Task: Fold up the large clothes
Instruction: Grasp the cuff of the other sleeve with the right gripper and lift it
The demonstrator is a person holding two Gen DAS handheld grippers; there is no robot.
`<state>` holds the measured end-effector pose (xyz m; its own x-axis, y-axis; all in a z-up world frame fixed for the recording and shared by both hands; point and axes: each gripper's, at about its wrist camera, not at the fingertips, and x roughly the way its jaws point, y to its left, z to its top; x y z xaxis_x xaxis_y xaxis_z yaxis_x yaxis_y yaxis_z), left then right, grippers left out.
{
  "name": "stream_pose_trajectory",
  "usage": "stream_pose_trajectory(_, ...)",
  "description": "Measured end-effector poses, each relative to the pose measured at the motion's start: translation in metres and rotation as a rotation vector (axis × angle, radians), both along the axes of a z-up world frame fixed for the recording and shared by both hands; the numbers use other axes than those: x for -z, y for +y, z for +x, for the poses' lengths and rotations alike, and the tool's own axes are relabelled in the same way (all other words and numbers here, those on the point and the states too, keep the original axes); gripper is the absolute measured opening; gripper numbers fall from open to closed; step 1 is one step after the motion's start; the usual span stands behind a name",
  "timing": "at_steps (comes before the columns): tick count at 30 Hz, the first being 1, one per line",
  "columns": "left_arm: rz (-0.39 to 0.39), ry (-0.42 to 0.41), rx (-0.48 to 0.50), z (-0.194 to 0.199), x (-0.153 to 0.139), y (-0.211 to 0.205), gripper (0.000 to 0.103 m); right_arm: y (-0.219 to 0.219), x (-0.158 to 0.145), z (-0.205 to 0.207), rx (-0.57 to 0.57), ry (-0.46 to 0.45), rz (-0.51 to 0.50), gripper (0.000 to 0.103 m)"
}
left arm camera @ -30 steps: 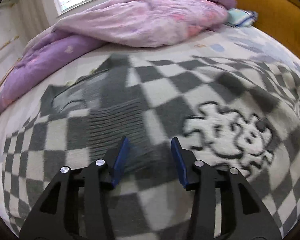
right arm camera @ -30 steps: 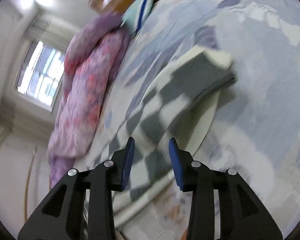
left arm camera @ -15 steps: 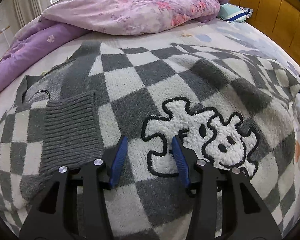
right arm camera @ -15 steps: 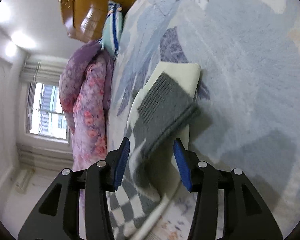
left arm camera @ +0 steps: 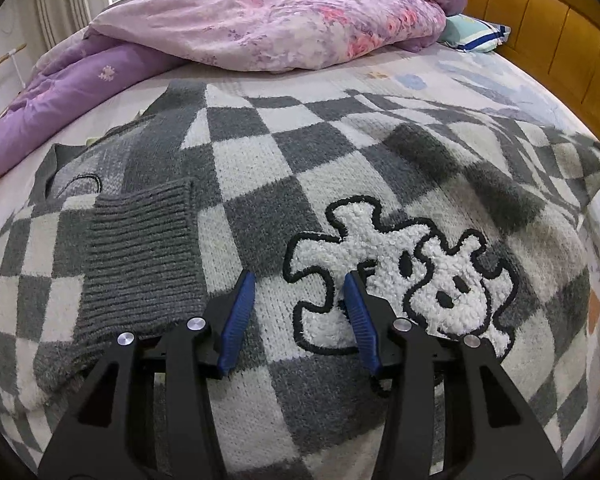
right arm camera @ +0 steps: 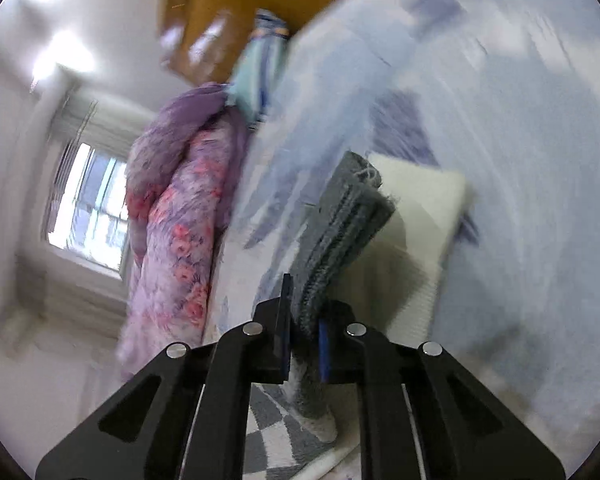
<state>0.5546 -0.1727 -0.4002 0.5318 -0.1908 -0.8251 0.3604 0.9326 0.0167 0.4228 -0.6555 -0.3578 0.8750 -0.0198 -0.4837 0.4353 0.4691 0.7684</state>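
Note:
A grey-and-white checked sweater (left arm camera: 300, 184) lies spread on the bed, with a fluffy white puzzle-piece patch (left arm camera: 400, 272) and a grey ribbed cuff (left arm camera: 140, 248) folded onto it. My left gripper (left arm camera: 298, 280) stands open, tips down on the sweater between the cuff and the patch, nothing between its fingers. In the right wrist view my right gripper (right arm camera: 304, 320) is closing on the sweater's grey ribbed hem (right arm camera: 340, 216); the pads pinch the knit, which stands up from the jaws. A cream part of the sweater (right arm camera: 416, 208) lies behind it.
A purple and pink floral quilt (left arm camera: 280, 12) is heaped at the far side of the bed. A striped pillow (left arm camera: 472, 32) lies by the wooden headboard (left arm camera: 560, 40). Pale blue patterned bedsheet (right arm camera: 500, 80) stretches to the right of the sweater.
My right gripper's jaws have closed on the grey hem and the view has swung, blurred. The left gripper shifted right towards the patch a second ago and has stayed still since.

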Motion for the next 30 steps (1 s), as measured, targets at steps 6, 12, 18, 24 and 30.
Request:
stream_pose_trajectory(6, -0.031, 0.001, -0.006, -0.002, -0.006, 0.002, 0.051, 0.040, -0.058, 0.015, -0.066, -0.061, -0.133, 0.009)
stream_pose_trajectory(12, -0.287, 0.099, 0.056, -0.012, -0.018, 0.014, 0.085, 0.106, -0.119, 0.035, -0.169, -0.117, -0.271, 0.009)
stream_pose_trajectory(18, -0.439, 0.143, -0.042, -0.014, -0.037, 0.068, 0.085, 0.184, -0.156, 0.059, -0.281, -0.174, -0.287, 0.009)
stream_pose_trajectory(24, -0.409, 0.101, -0.207, -0.015, -0.055, 0.160, 0.085, 0.271, -0.173, 0.078, -0.418, -0.218, -0.270, 0.009)
stream_pose_trajectory(30, -0.346, 0.107, -0.399, -0.022, -0.046, 0.255, 0.085, 0.381, -0.170, 0.103, -0.561, -0.200, -0.274, 0.009)
